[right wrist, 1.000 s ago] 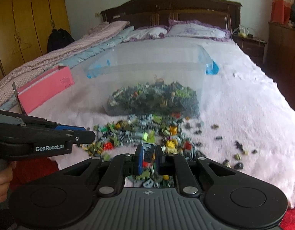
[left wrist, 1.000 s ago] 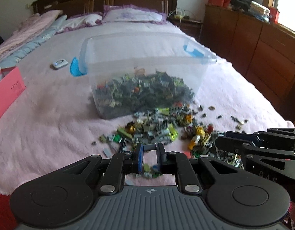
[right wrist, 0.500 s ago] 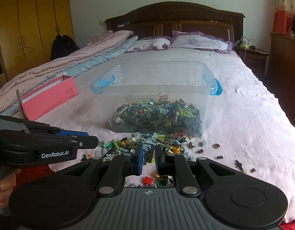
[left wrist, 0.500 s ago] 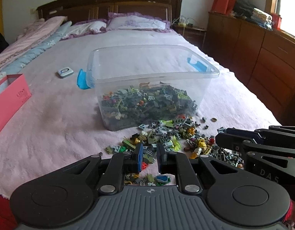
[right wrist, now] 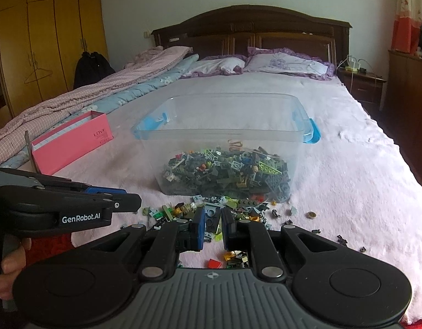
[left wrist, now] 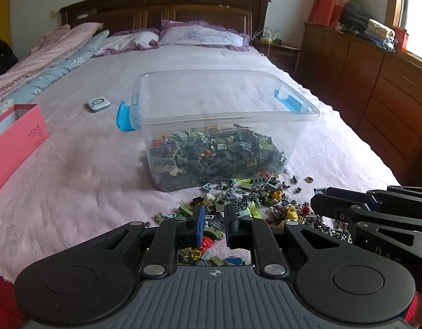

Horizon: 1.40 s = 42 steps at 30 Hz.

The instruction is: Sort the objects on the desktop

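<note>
Two claws: R claw (right wrist: pixel 213 223) clamps grey brick (right wrist: pixel 214 216), seen R cam only; L claw (left wrist: pixel 214 219) nearly together, empty.

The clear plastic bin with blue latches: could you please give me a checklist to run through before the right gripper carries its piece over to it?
1. Right gripper shut on the flat grey toy brick: ok.
2. Clear plastic bin with blue latches has no lid on: ok.
3. Room in the bin, with bricks covering only its bottom: ok.
4. Left gripper off to the side, not between the brick and the bin: ok.
5. Left gripper shut on a piece of its own: cannot tell.
</note>
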Available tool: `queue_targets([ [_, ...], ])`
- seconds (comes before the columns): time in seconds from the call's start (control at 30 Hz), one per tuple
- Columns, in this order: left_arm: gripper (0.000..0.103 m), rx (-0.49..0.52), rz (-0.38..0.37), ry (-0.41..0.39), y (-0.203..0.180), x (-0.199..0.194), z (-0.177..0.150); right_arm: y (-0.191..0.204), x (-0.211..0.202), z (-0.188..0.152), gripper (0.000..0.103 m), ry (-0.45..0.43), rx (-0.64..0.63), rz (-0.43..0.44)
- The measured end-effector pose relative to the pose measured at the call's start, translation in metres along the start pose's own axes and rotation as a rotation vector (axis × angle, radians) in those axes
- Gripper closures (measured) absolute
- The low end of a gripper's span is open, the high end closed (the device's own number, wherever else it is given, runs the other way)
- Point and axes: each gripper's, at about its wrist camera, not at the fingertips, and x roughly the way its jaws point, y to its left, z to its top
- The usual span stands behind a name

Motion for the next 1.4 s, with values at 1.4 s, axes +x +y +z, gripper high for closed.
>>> queue_targets([
  [1.4, 0.074, 0.14, -0.011, 0.158, 0.016, 0.054, -0.071, -0.016, 0.015, -0.041, 0.089, 0.124, 0.04, -0.003],
])
